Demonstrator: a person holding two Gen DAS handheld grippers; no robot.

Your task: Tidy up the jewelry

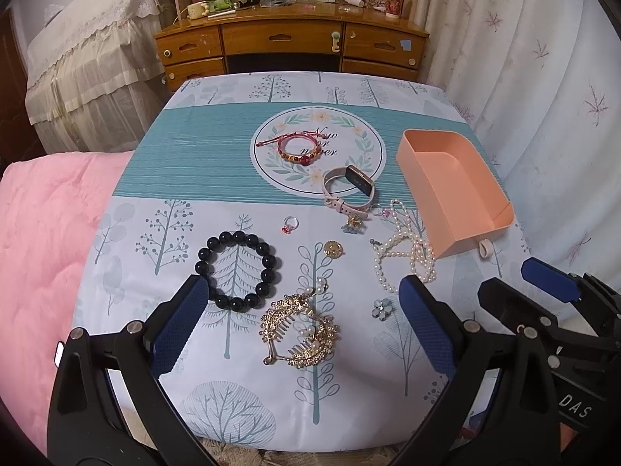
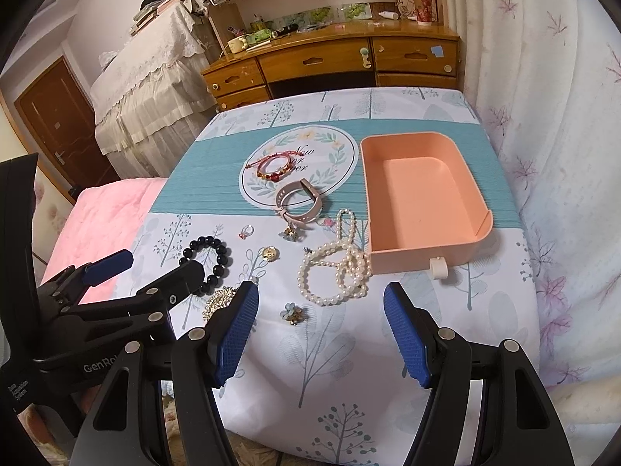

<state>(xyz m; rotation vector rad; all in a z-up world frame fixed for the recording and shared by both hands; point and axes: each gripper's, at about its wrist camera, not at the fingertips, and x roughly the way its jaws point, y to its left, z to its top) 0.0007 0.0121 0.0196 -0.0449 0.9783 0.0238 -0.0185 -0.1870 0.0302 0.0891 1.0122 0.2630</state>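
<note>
Left wrist view: the left gripper hangs with jaws spread wide and holding nothing, above the gold hair comb at lower centre, the black bead bracelet just left. Right wrist view: the right gripper is likewise released and bare, the pearl necklace at centre touching the peach tray on the table.

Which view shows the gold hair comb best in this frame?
The left wrist view: the gold hair comb lies whole between the open left gripper fingers. In the right wrist view, only a sliver of it shows, the rest hidden behind the left gripper and a right gripper finger.
</note>
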